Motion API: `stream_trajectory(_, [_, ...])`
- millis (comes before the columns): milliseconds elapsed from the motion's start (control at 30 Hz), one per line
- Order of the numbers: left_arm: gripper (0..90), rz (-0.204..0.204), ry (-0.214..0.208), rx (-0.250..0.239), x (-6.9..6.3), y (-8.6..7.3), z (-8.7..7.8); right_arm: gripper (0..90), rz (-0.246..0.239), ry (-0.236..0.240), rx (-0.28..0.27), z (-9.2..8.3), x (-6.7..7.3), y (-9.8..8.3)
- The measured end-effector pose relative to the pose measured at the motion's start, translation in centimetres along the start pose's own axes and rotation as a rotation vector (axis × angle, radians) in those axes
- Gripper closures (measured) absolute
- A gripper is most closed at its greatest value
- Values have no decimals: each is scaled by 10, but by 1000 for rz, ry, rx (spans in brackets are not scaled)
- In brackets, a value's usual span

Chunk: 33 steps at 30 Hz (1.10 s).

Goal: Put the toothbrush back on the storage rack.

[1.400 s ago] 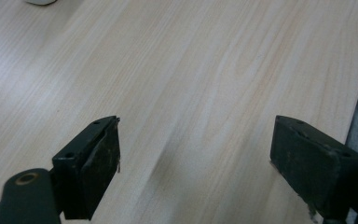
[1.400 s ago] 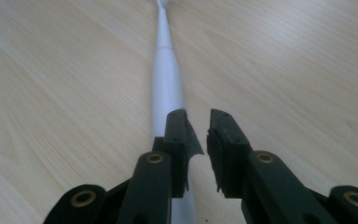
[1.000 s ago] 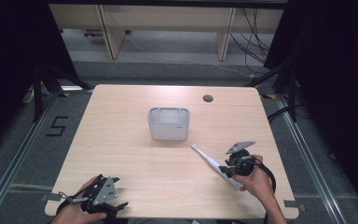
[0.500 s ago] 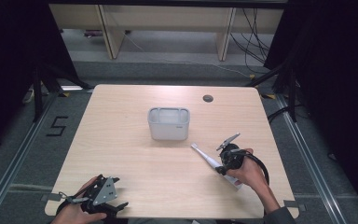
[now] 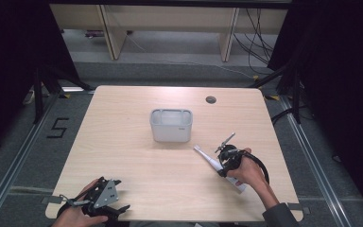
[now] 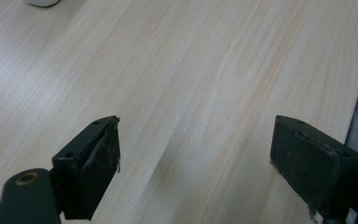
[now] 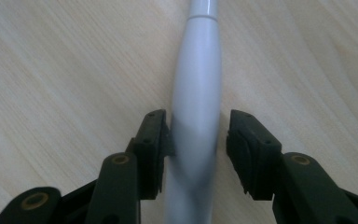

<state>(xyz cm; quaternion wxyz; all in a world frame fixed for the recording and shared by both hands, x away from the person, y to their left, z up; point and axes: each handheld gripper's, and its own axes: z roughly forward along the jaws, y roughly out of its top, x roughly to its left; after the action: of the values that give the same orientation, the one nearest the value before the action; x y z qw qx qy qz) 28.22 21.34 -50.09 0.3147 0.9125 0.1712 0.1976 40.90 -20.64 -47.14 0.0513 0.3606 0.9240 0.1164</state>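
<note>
Toothbrush (image 5: 215, 166) lies on the table (image 5: 132, 156), right of and before the bin (image 5: 170, 125)

bin (image 5: 170, 126) mid-table | cable hole (image 5: 211, 100) far right | table (image 5: 123, 156) wooden

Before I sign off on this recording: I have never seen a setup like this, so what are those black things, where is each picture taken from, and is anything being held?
There is no robot here. A person sits at a wooden table and holds a two-jaw tool in each hand. The high view looks down from above the person. Each of the two close-ups comes from a camera riding on one tool and looking along its black jaws.

The left gripper rests near the table's near edge, jaws wide apart with only bare wood between them.

The right gripper straddles a white electric toothbrush lying on the table. One jaw touches the handle and a small gap remains at the other, so it is not clamped yet. The jaws have just been closing.

A grey open-topped container stands mid-table.
</note>
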Motion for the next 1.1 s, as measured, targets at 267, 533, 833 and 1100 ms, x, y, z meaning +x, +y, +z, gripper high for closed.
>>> stream_trajectory(267, [156, -1, -3, -5, 0, 0, 0, 628, -48, 11, 60, 6, -1, 7])
stream_trajectory(533, [156, 0, -1, -7, 0, 0, 0, 650, -73, 4, 157, 9, -4, 19])
stream_trajectory(833, [156, -1, -2, -8, 0, 0, 0, 662, -62, 10, 229, 11, -1, 31])
stream_trajectory(1100, [157, -1, -1, -7, 0, 0, 0, 664, -71, -3, 274, 12, 0, 35])
